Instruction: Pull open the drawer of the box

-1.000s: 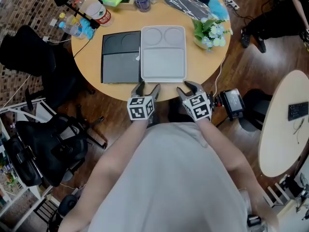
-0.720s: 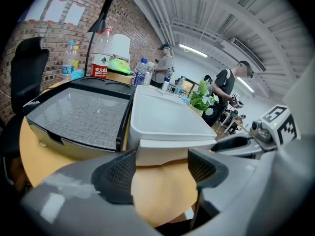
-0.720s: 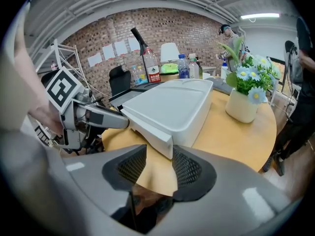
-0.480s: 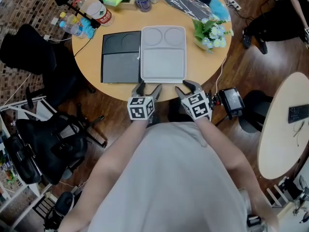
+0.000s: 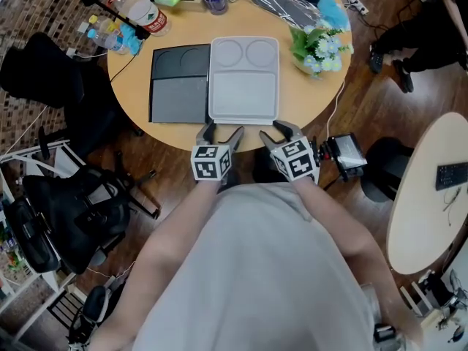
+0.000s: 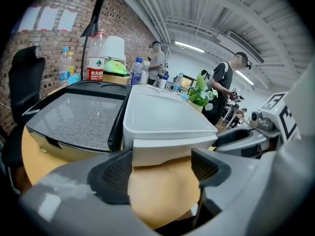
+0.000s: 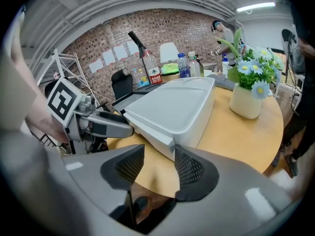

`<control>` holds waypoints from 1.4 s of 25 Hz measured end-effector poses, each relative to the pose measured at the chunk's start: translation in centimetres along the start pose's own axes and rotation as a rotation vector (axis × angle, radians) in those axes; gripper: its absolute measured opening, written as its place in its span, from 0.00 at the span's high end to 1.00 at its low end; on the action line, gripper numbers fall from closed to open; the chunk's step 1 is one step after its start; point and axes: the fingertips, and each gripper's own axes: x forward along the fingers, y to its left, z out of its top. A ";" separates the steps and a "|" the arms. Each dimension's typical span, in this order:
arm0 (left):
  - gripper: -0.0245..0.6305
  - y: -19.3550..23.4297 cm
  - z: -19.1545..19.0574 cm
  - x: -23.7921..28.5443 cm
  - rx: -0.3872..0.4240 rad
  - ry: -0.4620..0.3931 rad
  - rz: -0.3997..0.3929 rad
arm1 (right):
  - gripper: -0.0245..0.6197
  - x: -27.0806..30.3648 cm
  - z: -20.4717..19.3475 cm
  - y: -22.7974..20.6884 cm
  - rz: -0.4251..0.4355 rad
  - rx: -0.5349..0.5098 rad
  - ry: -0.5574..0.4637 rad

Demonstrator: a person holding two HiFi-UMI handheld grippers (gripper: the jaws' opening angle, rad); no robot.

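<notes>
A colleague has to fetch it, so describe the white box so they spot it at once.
Start at the round wooden table. Two flat boxes lie side by side near its front edge; the white box is the right-hand one, between the black box and the pot of flowers. Its pale colour sets it apart from its dark twin.

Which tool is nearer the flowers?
Right. The right tool is by the near right corner of the white box, the side with the flowers; the left tool is by its near left corner. Both tools' jaws are opening, nothing between them.
</notes>
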 end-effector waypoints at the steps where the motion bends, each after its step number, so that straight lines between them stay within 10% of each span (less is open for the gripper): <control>1: 0.35 0.0 0.0 0.0 -0.001 -0.001 -0.001 | 0.67 0.0 0.0 0.1 0.002 0.006 0.002; 35: 0.34 -1.9 -5.6 -5.2 0.059 0.083 -0.114 | 0.61 -2.2 -4.9 5.4 -0.055 -0.005 0.015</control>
